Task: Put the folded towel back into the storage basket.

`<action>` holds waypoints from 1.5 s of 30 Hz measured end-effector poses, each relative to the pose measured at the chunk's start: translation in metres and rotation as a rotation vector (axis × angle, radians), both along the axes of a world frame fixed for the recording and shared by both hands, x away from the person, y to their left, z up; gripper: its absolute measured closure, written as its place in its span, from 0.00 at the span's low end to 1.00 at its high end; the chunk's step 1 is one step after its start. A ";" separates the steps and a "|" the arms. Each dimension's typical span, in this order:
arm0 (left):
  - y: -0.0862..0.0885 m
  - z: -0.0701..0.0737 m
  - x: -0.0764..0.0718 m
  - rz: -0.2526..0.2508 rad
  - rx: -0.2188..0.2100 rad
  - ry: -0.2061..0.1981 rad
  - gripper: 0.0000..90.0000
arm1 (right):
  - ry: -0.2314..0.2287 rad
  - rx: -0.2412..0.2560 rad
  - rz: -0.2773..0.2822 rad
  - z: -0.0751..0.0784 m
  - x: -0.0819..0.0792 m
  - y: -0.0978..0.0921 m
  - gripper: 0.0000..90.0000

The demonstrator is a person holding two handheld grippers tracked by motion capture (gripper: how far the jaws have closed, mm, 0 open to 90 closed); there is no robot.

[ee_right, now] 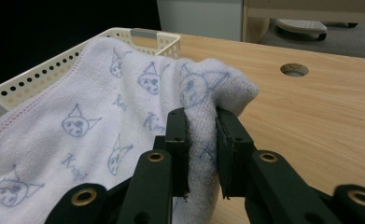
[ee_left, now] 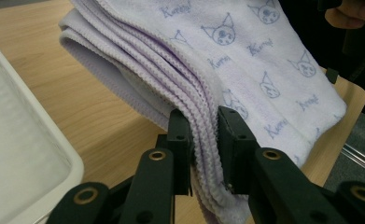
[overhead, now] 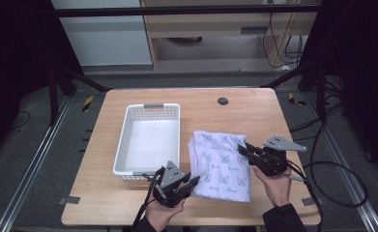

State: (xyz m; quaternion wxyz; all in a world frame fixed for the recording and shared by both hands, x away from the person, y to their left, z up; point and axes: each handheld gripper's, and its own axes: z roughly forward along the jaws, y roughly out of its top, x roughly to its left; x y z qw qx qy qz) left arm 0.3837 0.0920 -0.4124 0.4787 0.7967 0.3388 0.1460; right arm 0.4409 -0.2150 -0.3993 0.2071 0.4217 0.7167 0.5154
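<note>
The folded towel (overhead: 221, 164) lies on the counter (overhead: 254, 108) just right of the white basket (overhead: 148, 140). The left hand-held gripper (ee_left: 203, 140) clamps its stacked near edges; the right hand-held gripper (ee_right: 201, 140) pinches its far right corner. It looks soft, light and floppy, so two opposite corners suit.

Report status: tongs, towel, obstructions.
Left tongs shut on folded towel edge. Right tongs shut on its corner. White basket beside towel; nothing blocking.

A light wooden table (overhead: 254, 113) carries a white perforated basket (overhead: 123, 140) beside a folded printed towel (overhead: 220, 162)
</note>
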 end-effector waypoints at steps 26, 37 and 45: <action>0.029 0.037 0.008 0.053 -0.052 -0.071 0.83 | -0.097 -0.002 0.019 0.045 0.014 0.033 0.85; 0.049 0.052 0.011 0.088 -0.075 -0.098 0.84 | -0.120 -0.003 0.036 0.059 0.022 0.053 0.85; 0.064 0.058 0.013 0.114 -0.098 -0.112 0.84 | -0.144 -0.009 0.051 0.073 0.027 0.068 0.85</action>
